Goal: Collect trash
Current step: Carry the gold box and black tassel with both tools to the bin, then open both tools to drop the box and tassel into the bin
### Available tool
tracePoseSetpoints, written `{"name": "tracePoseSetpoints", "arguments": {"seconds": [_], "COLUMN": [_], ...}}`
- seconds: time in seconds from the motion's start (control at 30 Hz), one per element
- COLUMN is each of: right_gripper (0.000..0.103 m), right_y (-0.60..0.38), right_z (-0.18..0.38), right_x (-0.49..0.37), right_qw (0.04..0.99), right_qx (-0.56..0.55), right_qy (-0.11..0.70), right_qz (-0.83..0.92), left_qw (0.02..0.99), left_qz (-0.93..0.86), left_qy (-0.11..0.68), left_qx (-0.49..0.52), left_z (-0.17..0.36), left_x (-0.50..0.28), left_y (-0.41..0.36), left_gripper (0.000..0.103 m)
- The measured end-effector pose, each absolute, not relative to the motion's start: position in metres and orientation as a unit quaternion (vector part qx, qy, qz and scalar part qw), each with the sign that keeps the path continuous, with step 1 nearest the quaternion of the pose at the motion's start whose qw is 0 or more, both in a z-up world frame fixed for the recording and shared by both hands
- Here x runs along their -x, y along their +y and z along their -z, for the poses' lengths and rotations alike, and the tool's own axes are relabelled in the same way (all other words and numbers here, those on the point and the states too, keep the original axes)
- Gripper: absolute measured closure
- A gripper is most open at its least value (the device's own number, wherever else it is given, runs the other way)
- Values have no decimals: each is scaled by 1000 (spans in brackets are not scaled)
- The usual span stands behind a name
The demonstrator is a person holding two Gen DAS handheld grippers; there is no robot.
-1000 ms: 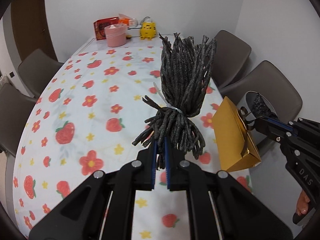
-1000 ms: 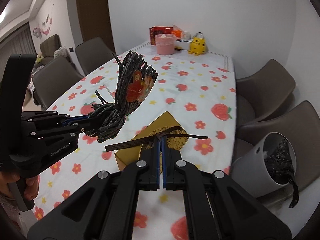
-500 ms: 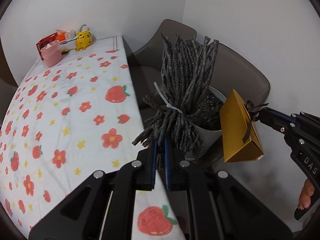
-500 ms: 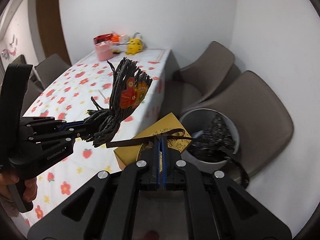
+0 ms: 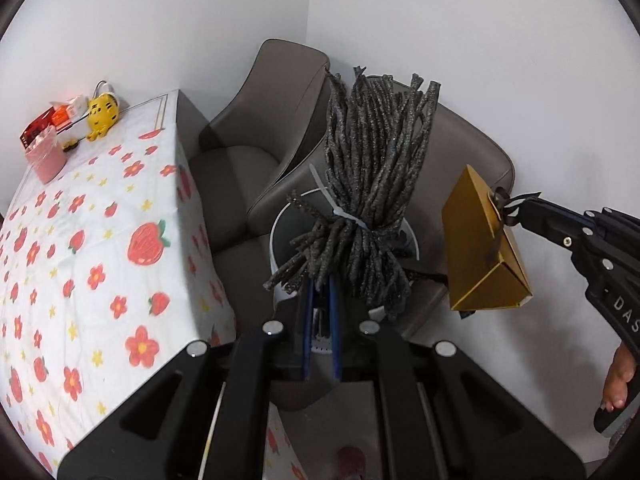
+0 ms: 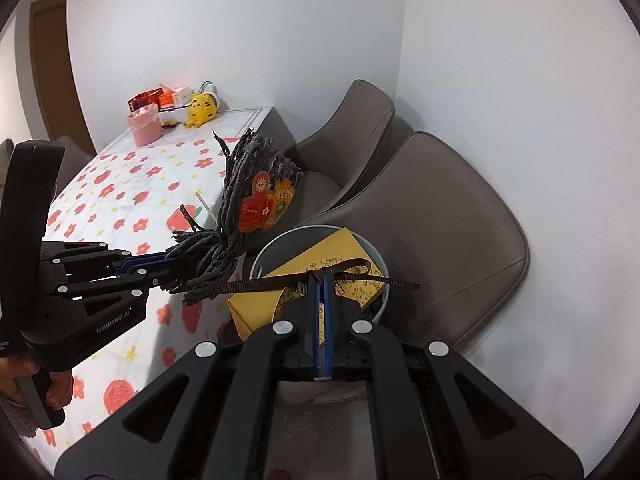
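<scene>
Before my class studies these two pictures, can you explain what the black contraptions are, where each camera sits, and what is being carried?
No robot here: a person holds a handheld gripper in each hand, each with a camera looking along its fingers. The left camera shows the left gripper shut on a tied bundle of dark cords. The right camera shows the right gripper pinching the ribbon of a gold box. Both hang over a white bin on a grey chair. The flowered table holds a pink cup and a yellow toy.
</scene>
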State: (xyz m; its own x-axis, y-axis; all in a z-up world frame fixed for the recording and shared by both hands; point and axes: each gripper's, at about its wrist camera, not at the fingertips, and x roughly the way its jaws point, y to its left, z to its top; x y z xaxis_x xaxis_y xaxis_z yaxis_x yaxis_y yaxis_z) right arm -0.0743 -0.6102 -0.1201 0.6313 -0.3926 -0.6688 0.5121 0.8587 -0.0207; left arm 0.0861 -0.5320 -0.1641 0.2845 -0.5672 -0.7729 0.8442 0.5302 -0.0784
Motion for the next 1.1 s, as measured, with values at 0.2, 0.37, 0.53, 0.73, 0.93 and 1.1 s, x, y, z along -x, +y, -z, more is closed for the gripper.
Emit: {"name": "tracePoseSetpoints", "arguments": {"seconds": [0.2,0.37,0.53,0.73,0.93,1.1], "right_gripper": [102,102,102,102,62,61], "right_y": [-634,-645,-653,-667,-682,-683], "right_z": [116,114,114,114,124,130], "right_x": [58,44,32,21,10,15], "right_qw": [902,904,905,905,895,894], "right_qx": [-87,-87,-87,-98,-116,-118], "right_qy": [338,333,329,325,340,340], "right_qz": [254,253,255,256,262,268], "left_qw": [782,784,785,786,785,784], "left_qz": [456,455,453,448,443,443], "left_qy": [385,381,382,385,391,391], "left_qx": [-180,-179,-181,-184,-186,-189], "left_z": [156,152,153,157,161,163], "left_x": [-103,-117,-127,-134,-139,-140], "left_y": [-556,-569,-576,-579,-580,-581], "left_gripper": [95,95,95,95,95,95]}}
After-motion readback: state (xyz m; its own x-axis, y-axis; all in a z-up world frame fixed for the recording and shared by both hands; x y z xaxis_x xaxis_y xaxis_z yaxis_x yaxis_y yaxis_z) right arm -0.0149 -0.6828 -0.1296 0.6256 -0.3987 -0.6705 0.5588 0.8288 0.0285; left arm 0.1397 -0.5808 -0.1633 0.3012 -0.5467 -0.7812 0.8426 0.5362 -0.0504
